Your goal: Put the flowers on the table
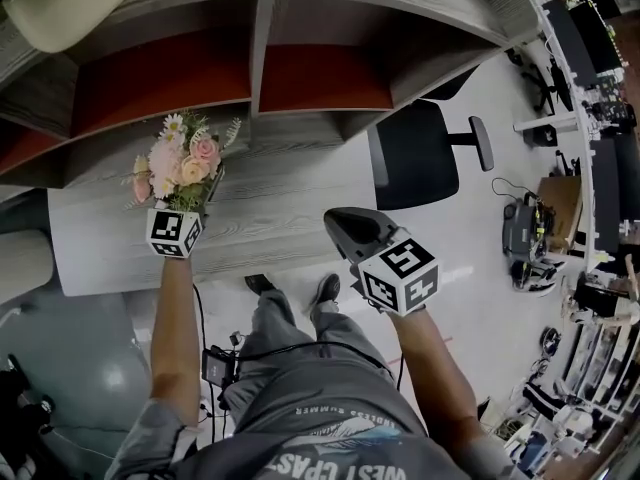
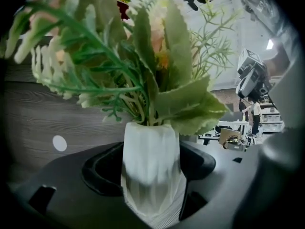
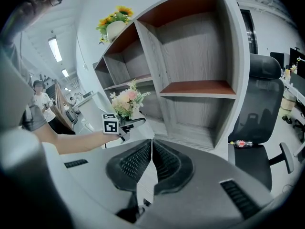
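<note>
A bouquet of pink and cream flowers (image 1: 180, 163) with green leaves stands in a ribbed white vase (image 2: 151, 166). My left gripper (image 1: 198, 203) is shut on the vase, with a jaw pressed against each side. It holds the vase upright over the left part of the grey wood-grain table (image 1: 280, 208); I cannot tell if the base touches the top. In the right gripper view the flowers (image 3: 126, 101) and the left gripper (image 3: 125, 124) show in front of the shelf. My right gripper (image 1: 345, 226) is shut and empty, off the table's near edge.
A grey shelf unit (image 1: 260, 78) with red-floored compartments stands behind the table. A black office chair (image 1: 420, 153) is to the right, with a bottle (image 3: 242, 143) on its seat. A vase of sunflowers (image 3: 114, 25) tops the shelf. The person's legs are below.
</note>
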